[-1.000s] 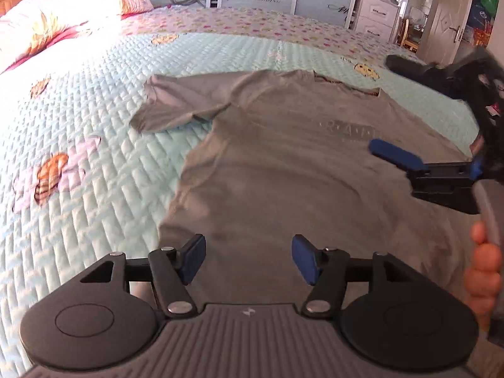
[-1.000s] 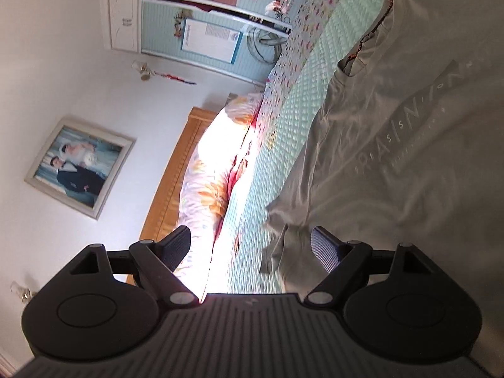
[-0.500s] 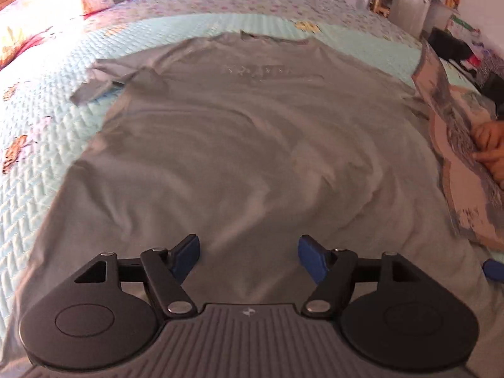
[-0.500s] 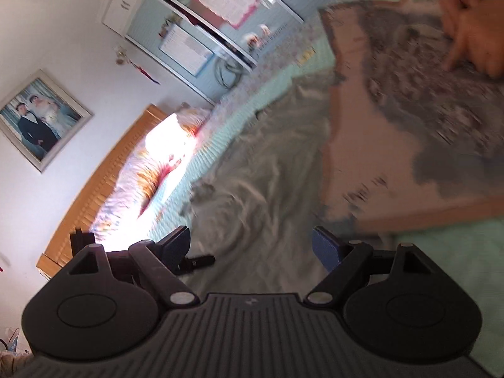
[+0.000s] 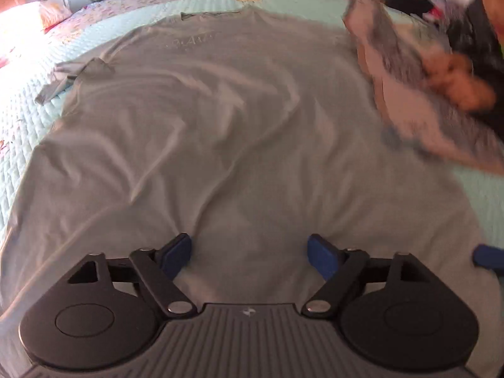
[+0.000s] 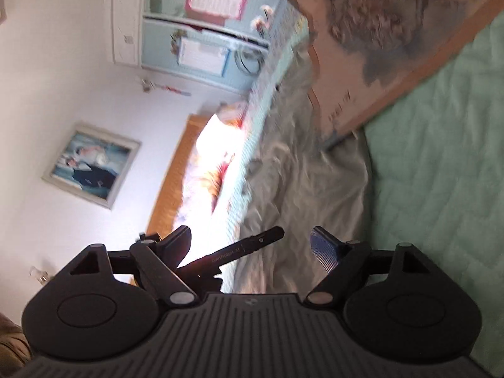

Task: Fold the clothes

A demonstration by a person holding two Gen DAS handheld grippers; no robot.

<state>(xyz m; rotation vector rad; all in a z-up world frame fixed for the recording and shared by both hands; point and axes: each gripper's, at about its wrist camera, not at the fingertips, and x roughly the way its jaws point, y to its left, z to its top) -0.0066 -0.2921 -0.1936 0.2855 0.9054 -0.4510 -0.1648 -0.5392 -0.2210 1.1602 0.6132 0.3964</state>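
Observation:
A grey T-shirt lies spread front-up on the teal quilted bed, collar at the far end. Low over its near hem, my left gripper has its jaws opening, and only flat cloth shows between the blue pads. My right gripper is open and rolled sideways at the shirt's right edge. One of its blue fingertips shows at the left wrist view's right edge. A black finger of the left gripper crosses in front of it.
A person's hand holds a worn cardboard board over the shirt's right side; it also shows as the board in the right wrist view. Pillows and a wooden headboard are to the left. A framed picture hangs on the wall.
The left gripper moved along the hem toward the shirt's middle and its jaws widened. The right gripper swung to the shirt's right edge. The hand-held board came in on the right.

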